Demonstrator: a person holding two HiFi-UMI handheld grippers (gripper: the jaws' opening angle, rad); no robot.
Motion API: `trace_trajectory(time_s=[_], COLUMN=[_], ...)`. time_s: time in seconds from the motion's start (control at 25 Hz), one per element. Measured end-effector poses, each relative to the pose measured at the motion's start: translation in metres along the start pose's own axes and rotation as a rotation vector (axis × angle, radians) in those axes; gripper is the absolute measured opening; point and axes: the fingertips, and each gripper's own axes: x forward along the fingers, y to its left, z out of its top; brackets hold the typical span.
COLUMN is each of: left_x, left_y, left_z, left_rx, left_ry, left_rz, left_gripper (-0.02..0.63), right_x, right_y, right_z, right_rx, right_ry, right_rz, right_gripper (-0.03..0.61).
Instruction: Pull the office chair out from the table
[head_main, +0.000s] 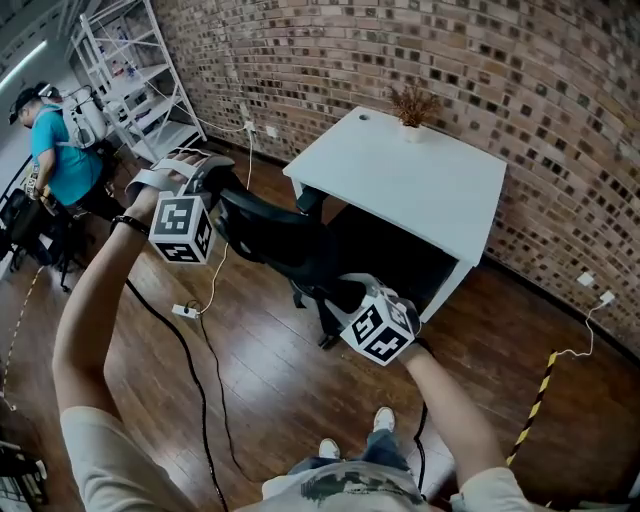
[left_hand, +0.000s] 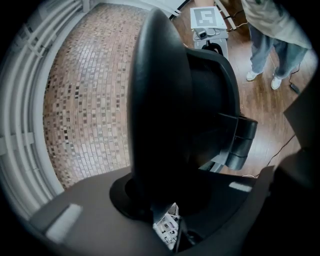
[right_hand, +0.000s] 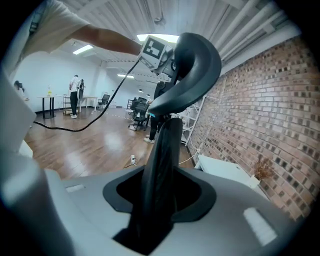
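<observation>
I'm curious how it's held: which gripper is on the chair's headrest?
The left gripper, clamped on the curved headrest; the right gripper grips the backrest edge lower down.

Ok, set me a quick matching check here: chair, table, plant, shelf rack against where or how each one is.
1 chair
2 table
3 plant
4 shelf rack

A dried, in a small pot
B clamped by left gripper and right gripper
C far left, beside a person in teal
D white top, plant on it

Pairs: 1-B, 2-D, 3-A, 4-C
</observation>
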Motion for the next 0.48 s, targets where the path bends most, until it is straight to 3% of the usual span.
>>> trace_trajectory(time_s=[0.48], left_x=[-0.090], left_y=[-0.051], left_z=[-0.037], left_rx=[-0.005], left_ry=[-0.009], left_rz=[0.009], left_gripper=[0.080], right_x=[0.000], right_y=[0.107], right_z=[0.038], right_rx=[0.013], right_ry=[0.018], right_rz=[-0.003], right_gripper=[0.149])
